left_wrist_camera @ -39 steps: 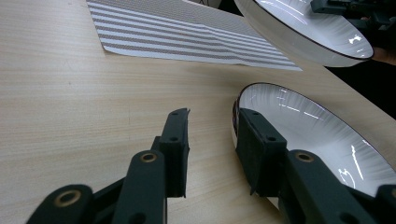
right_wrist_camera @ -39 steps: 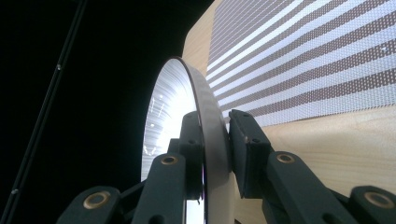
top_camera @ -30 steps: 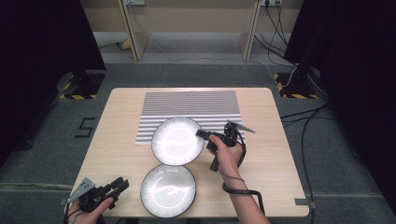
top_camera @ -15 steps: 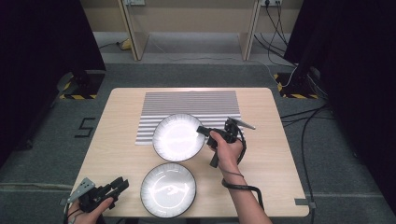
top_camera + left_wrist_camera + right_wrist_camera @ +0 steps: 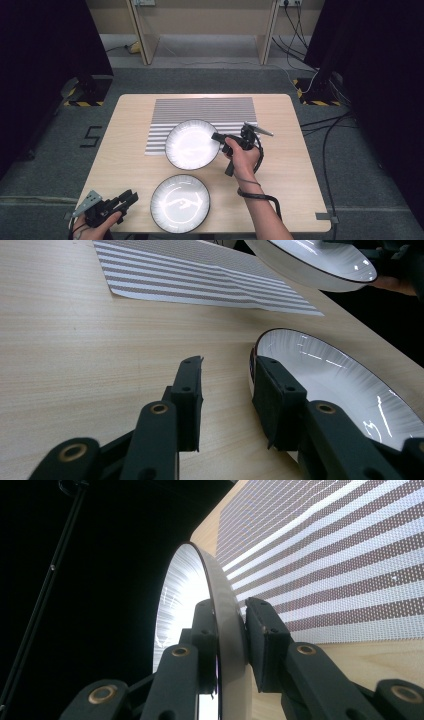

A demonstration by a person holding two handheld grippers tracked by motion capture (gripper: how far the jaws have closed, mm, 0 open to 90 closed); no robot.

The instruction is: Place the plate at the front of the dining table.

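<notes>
Two white plates with dark rims are on the wooden table (image 5: 125, 150). My right gripper (image 5: 218, 137) is shut on the right rim of the far plate (image 5: 192, 144), which hangs over the striped mat (image 5: 200, 112). In the right gripper view the rim (image 5: 220, 595) stands edge-on between the two pads, and the gripper (image 5: 230, 625) is clamped on it. The near plate (image 5: 180, 202) lies flat by the front edge. My left gripper (image 5: 131, 198) rests at the front left corner, open, with nothing between its fingers. In the left gripper view this gripper (image 5: 227, 372) points past the near plate's (image 5: 340, 385) left rim.
The striped mat (image 5: 200, 280) covers the far middle of the table. Wooden furniture legs (image 5: 142, 35) stand behind the table on the grey floor, and cables (image 5: 330, 130) run along the right side. Bare wood (image 5: 290, 150) lies right of the plates.
The right gripper and the far plate have shifted slightly toward the far side of the table. The left gripper has stayed where it was.
</notes>
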